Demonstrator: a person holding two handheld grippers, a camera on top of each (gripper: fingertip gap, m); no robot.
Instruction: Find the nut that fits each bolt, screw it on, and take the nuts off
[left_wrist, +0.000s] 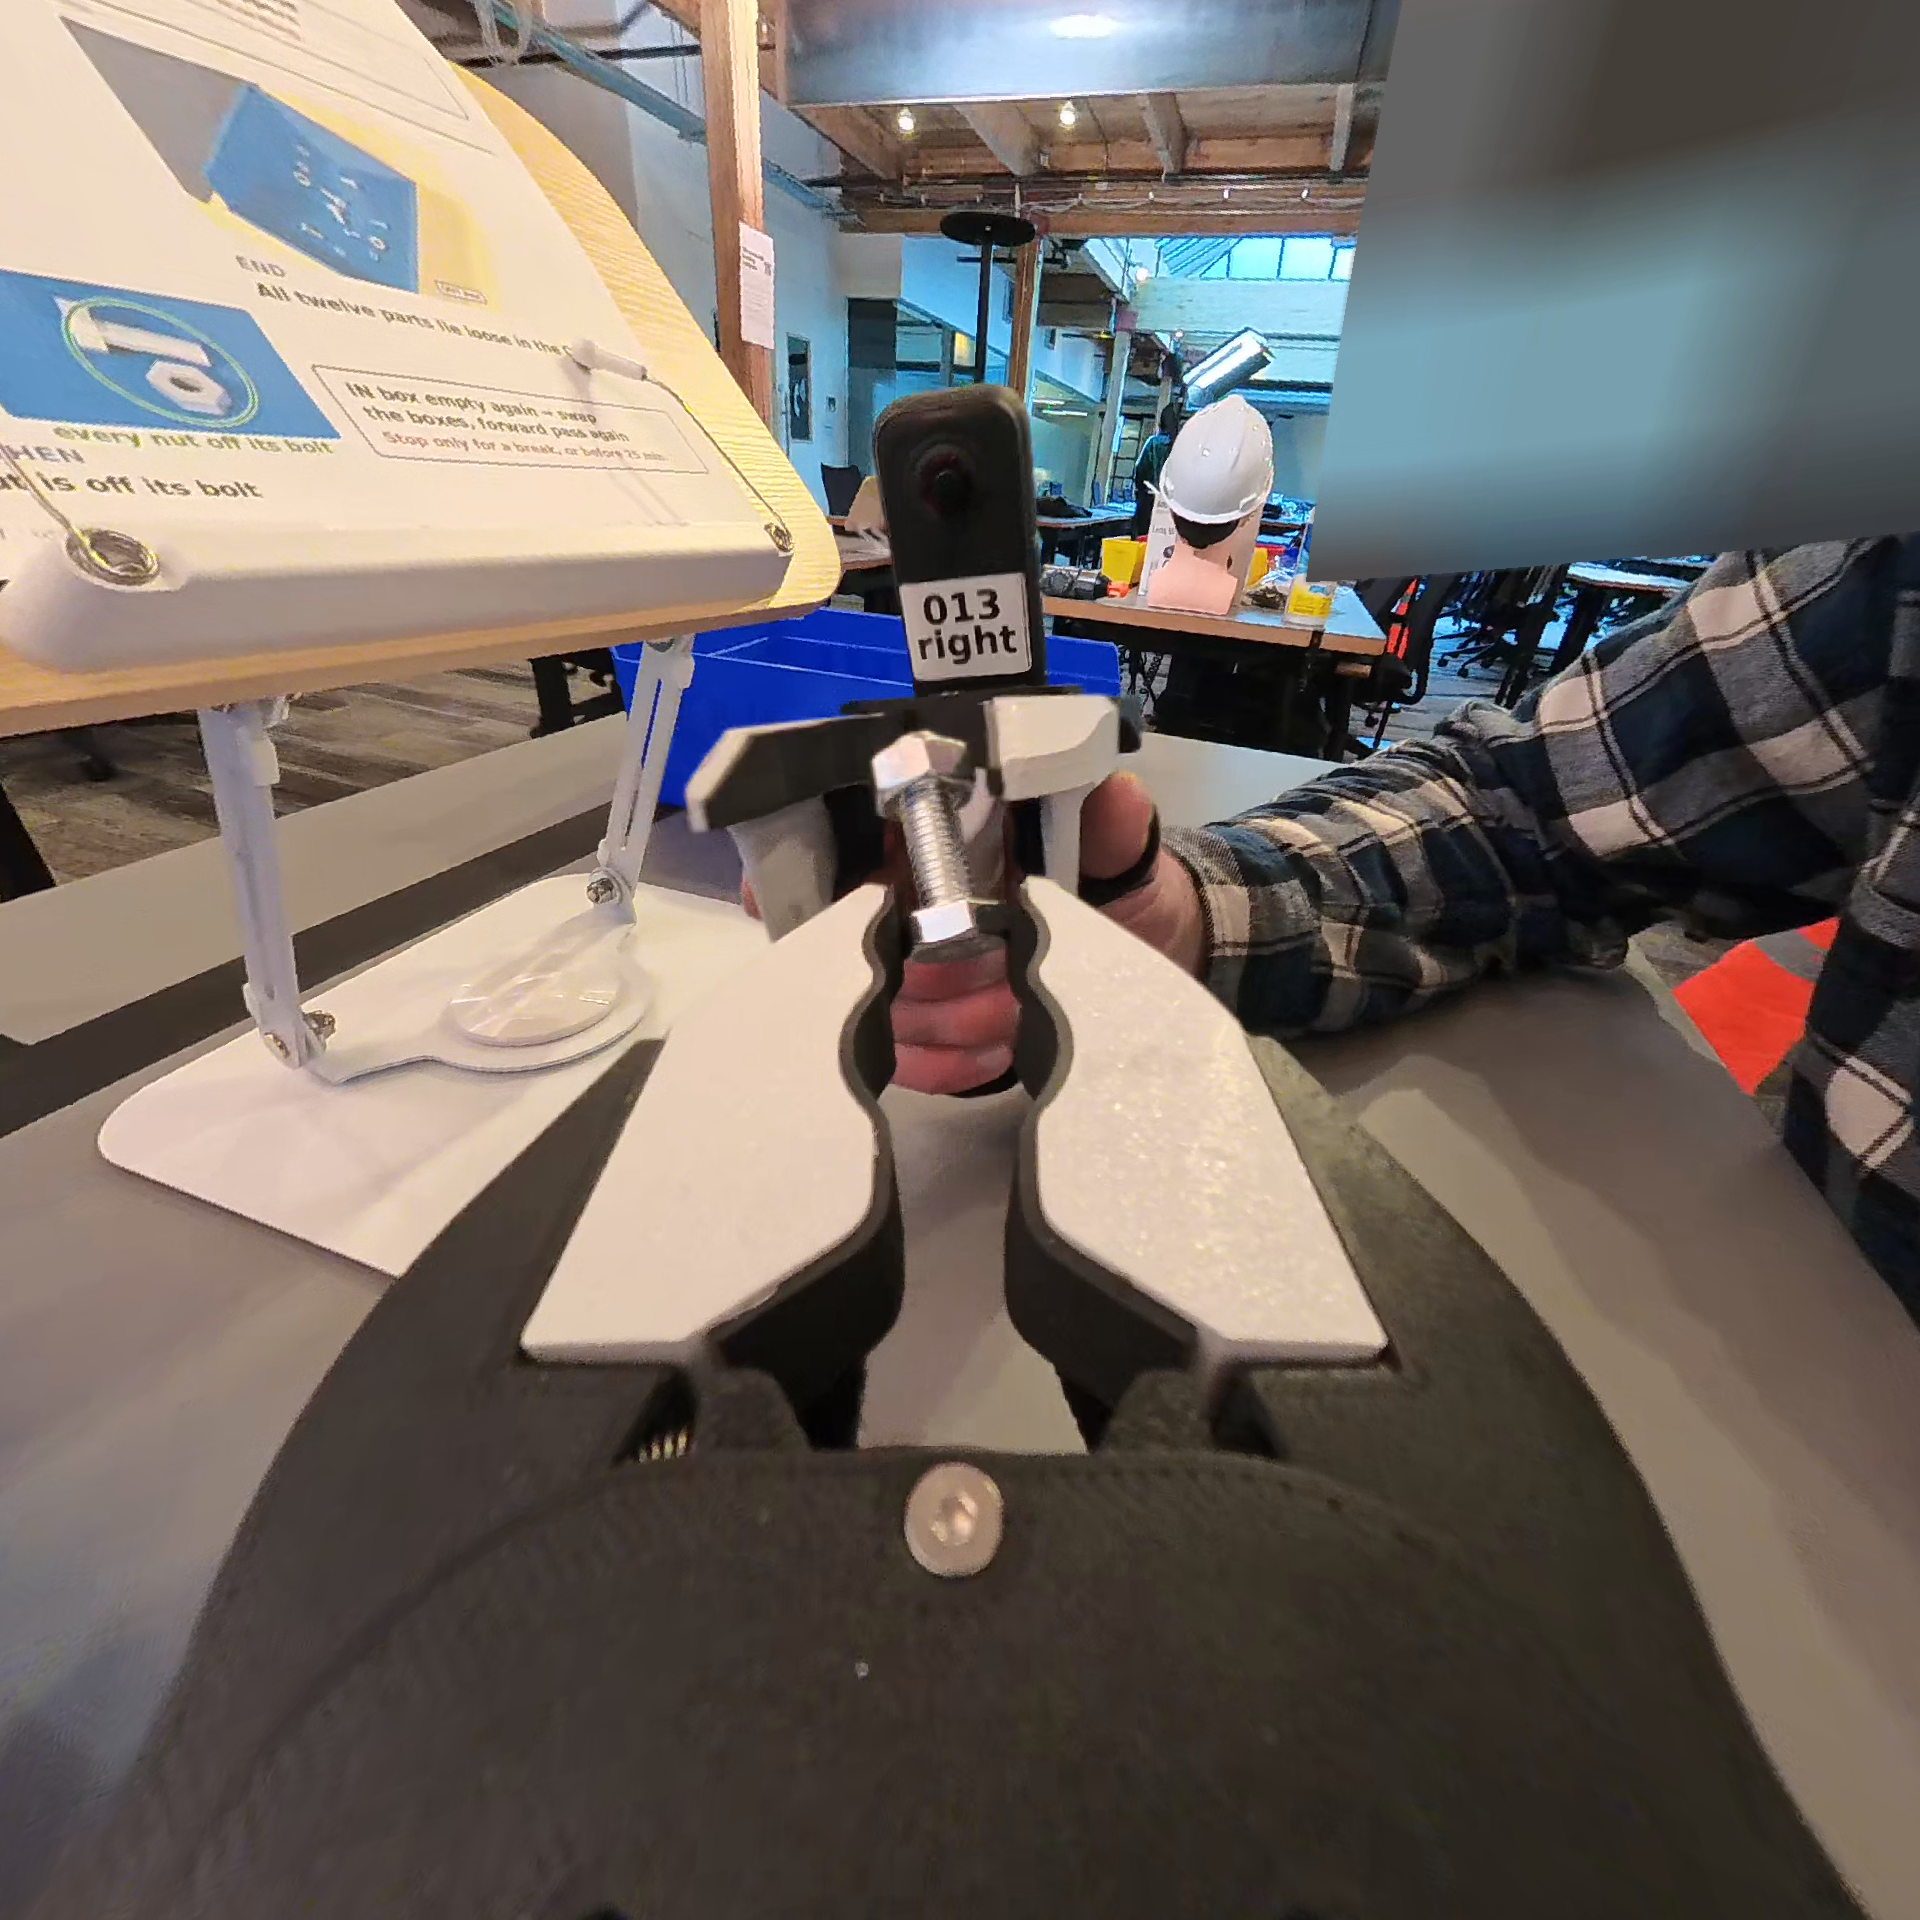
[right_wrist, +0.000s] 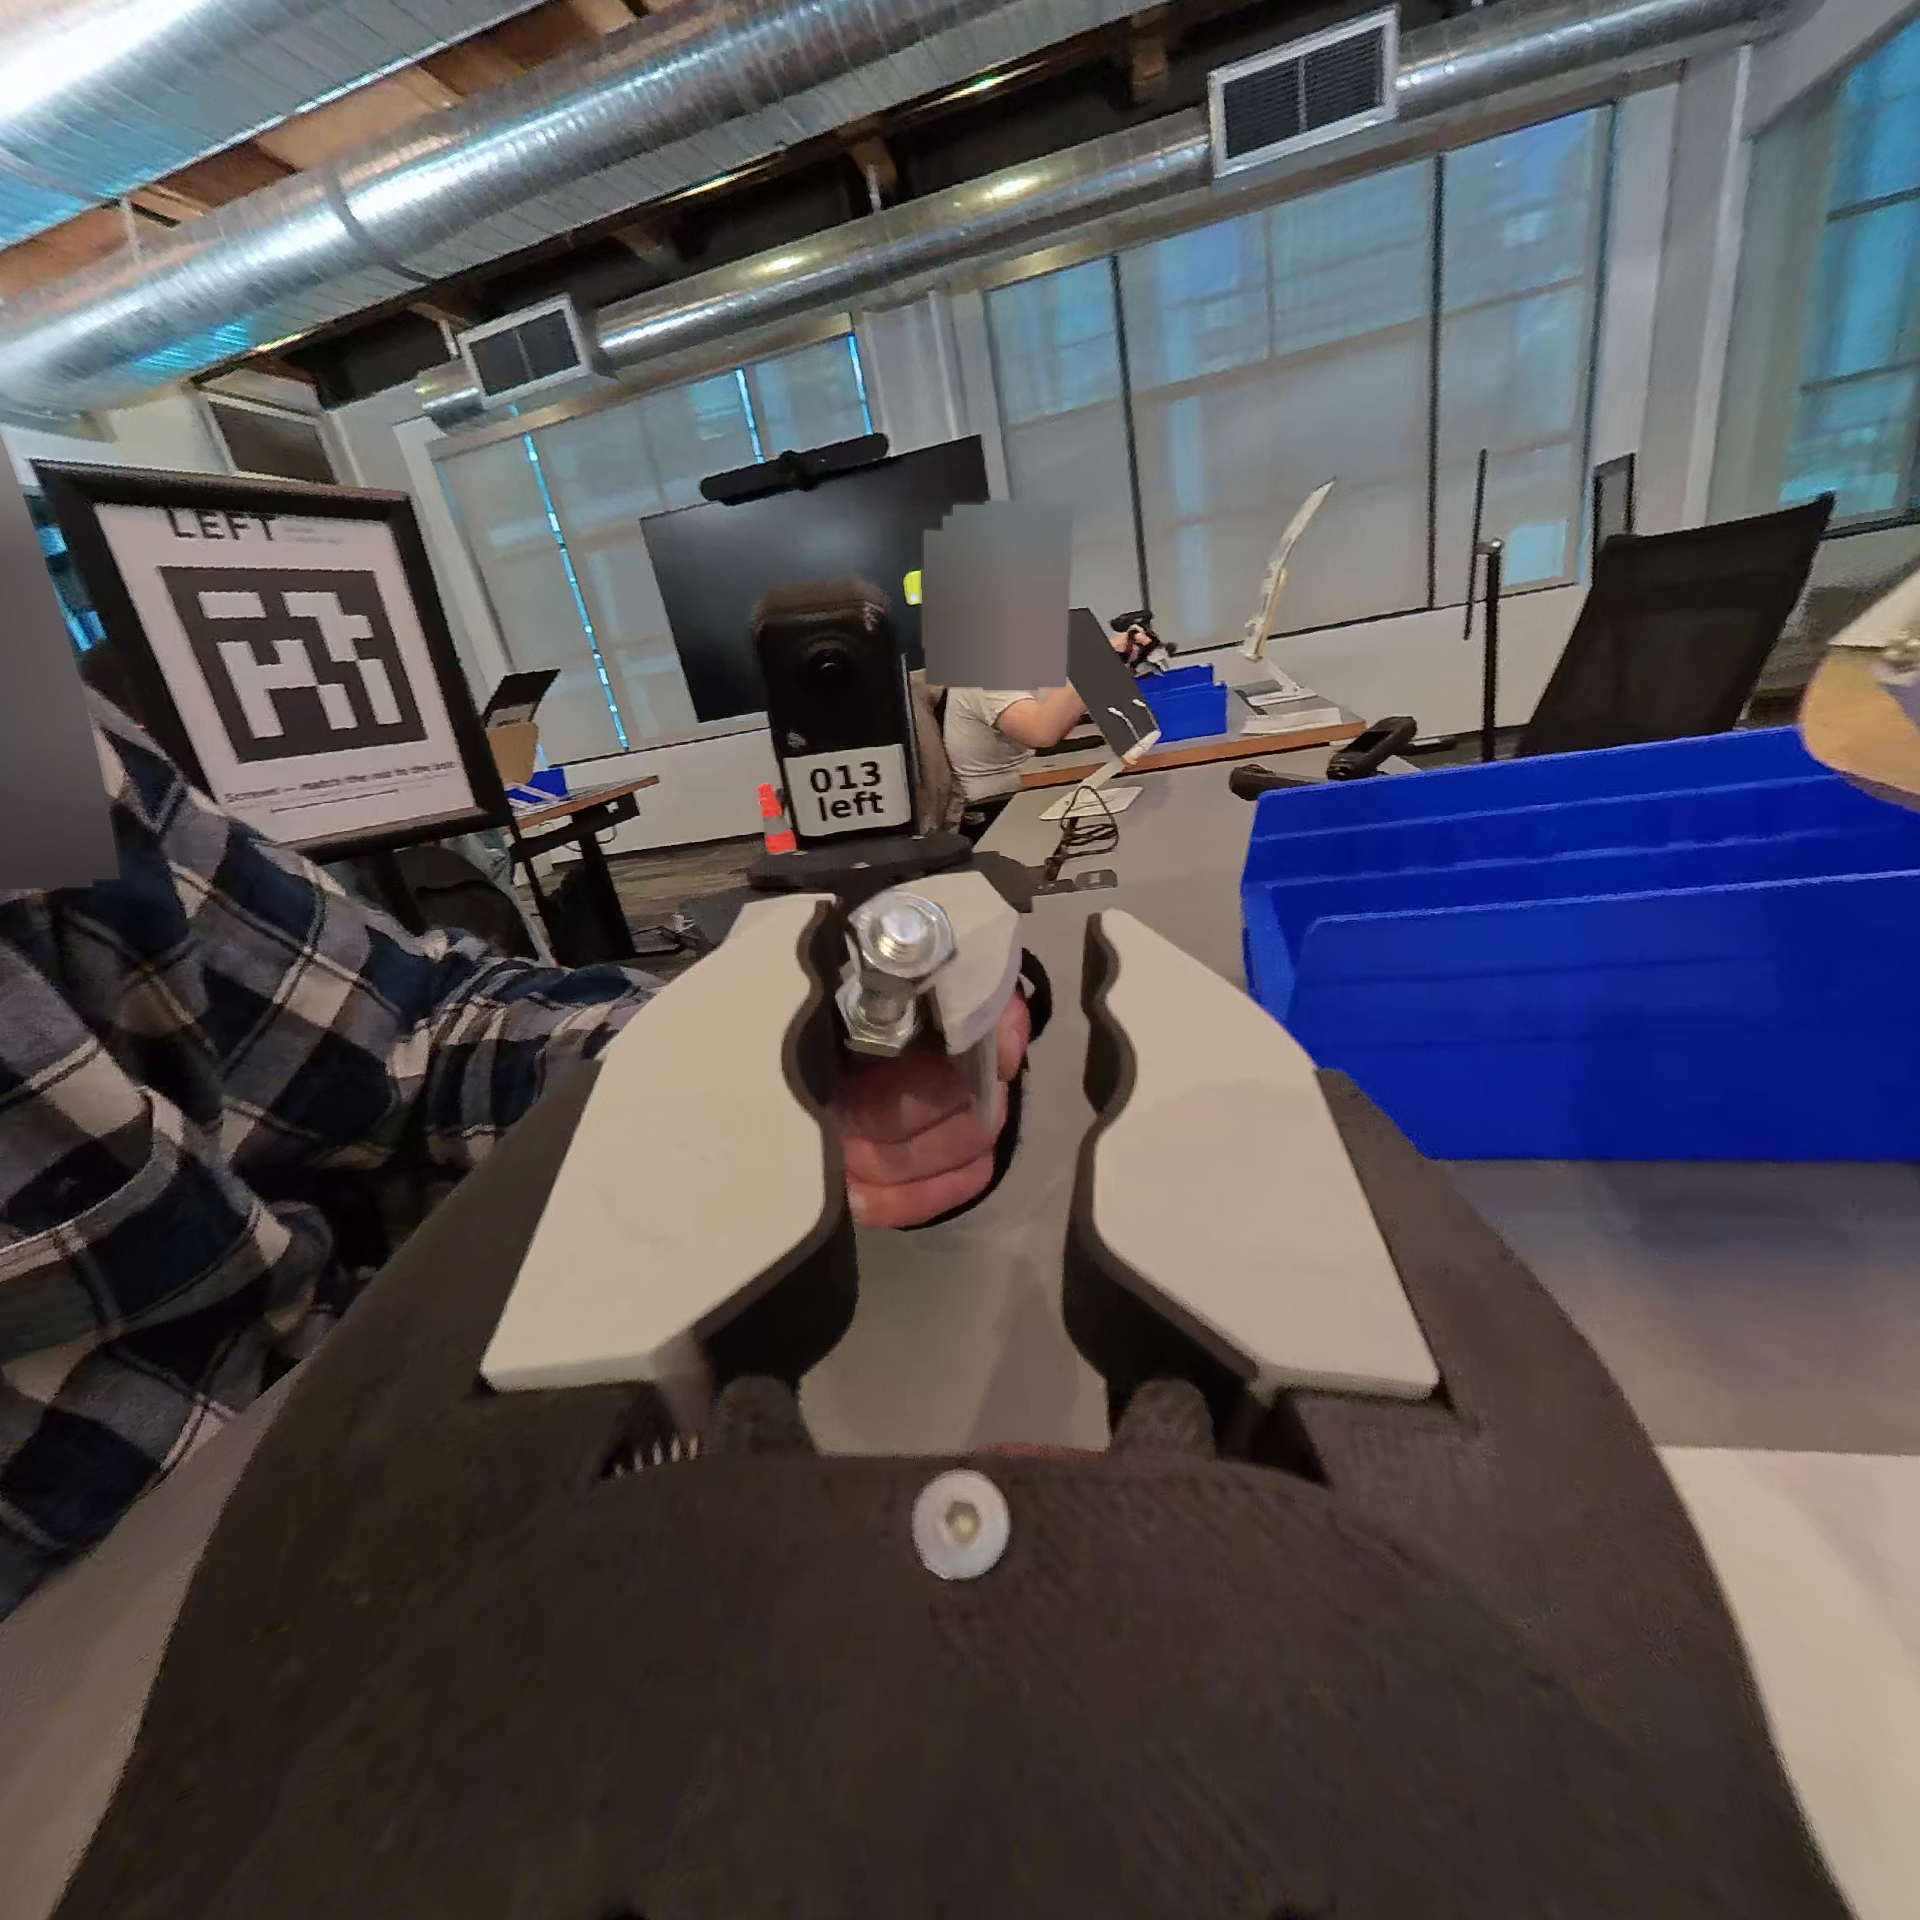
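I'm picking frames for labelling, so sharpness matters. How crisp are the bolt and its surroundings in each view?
Left wrist view: bolt sharp, threads readable; instruction board slightly soft, and fisheye bends it. Right wrist view: bolt clear but foreshortened; blue bin slightly soft, and ceiling ducts curve with the wide lens.

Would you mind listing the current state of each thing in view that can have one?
Left hand-held gripper: shut on the bolt's head end.
Right hand-held gripper: open, fingers spread either side of the nut.
Bolt: held in the air, threads exposed.
Nut: threaded on at the bolt's far end.
Blue bin: upright on the table.
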